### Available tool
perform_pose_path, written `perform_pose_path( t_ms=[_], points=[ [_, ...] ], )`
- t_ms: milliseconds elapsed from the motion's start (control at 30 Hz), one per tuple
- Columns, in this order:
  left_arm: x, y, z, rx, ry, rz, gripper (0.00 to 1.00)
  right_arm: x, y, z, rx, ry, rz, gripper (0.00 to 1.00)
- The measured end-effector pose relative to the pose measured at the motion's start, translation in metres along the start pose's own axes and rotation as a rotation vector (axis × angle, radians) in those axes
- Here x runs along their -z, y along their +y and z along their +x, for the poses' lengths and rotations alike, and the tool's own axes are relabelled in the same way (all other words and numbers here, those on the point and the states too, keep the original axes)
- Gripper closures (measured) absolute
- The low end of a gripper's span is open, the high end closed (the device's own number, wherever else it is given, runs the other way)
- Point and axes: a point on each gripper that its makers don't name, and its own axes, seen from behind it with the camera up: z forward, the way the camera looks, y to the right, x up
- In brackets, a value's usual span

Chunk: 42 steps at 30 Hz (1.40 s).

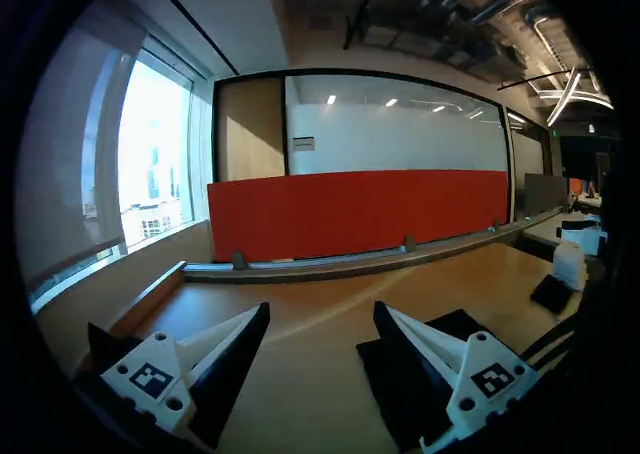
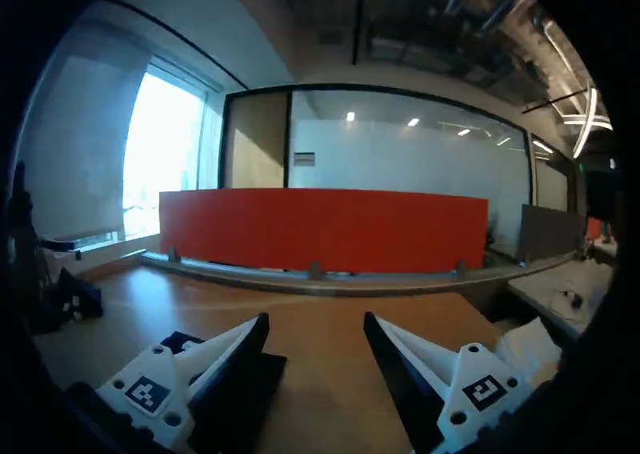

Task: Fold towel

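Towel [image 1: 460, 322] [image 2: 272, 382]: we take it to be the dark, flat cloth lying on the wooden table [image 1: 312, 390] [image 2: 328, 398].

In the left gripper view it sits at about 5 o'clock, under and behind the right-hand finger, with its near edge reaching a little into the gap between the fingers. In the right gripper view it sits at about 7 o'clock, beneath the left-hand finger, with an edge showing just inside the gap. We cannot tell whether either finger touches the cloth or hangs just above it.

We see the left gripper [image 1: 320, 306] with its fingers spread wide and nothing between them but bare tabletop. The right gripper [image 2: 315, 316] is spread just as wide and also grips nothing.

At 12 o'clock in both views a red divider [image 1: 360, 210] [image 2: 320, 226] runs along the far edge of the table. In the right gripper view a white crumpled thing [image 2: 528, 343] lies at 4 o'clock, just beside the right-hand finger; we cannot tell what it is.
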Motion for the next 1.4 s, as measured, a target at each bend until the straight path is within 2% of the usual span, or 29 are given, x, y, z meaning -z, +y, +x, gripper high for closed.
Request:
perform_pose_path(
  t_ms=[367,667,967,1167,1400],
  points=[
    [0.006,0.029,-0.002,-0.041,-0.106,-0.115,0.04,0.015,-0.032,-0.008,0.078,-0.102,0.153,0.08],
    [0.011,0.054,-0.018,-0.096,-0.207,-0.238,0.04,0.025,-0.057,-0.027,0.151,-0.231,0.277,0.08],
    [0.017,0.073,-0.051,-0.157,-0.309,-0.329,0.04,0.034,-0.076,-0.065,0.204,-0.357,0.39,0.08],
    [0.022,0.084,-0.078,-0.176,-0.374,-0.378,0.04,0.035,-0.083,-0.089,0.234,-0.415,0.434,0.08],
    [0.027,0.09,-0.117,-0.205,-0.449,-0.411,0.04,0.037,-0.089,-0.122,0.265,-0.475,0.466,0.08]
  ],
)
